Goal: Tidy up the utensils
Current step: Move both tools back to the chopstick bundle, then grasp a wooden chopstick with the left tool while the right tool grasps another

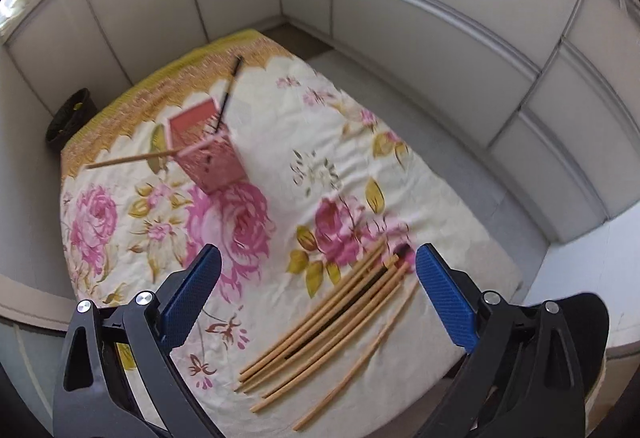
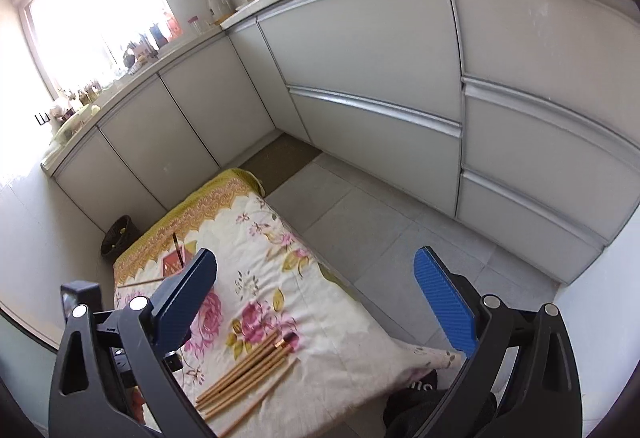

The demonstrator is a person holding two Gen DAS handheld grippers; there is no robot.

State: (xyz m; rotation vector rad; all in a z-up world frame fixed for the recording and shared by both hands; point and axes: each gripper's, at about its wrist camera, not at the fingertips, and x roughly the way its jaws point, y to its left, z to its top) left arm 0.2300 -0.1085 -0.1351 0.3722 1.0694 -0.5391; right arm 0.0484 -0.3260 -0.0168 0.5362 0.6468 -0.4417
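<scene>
Below, both tongs, left (image 1: 318,258) and right (image 2: 316,264), stand spread wide and pinch nothing. Bamboo chopsticks (image 1: 332,322) lie bundled on a floral cloth (image 1: 280,166); motion blur smears their tips. A pink mesh holder (image 1: 208,154) stands farther back, partly hidden in the right view.

Cream cloth (image 1: 400,174) printed with pink roses and olive leaves, edged by a yellow-gold scalloped border. Pink perforated holder (image 1: 208,154). Tan chopsticks (image 1: 320,330), one black. Tool pads (image 1: 448,302) blue, ribbed; cabinets (image 2: 360,50) pale grey.
</scene>
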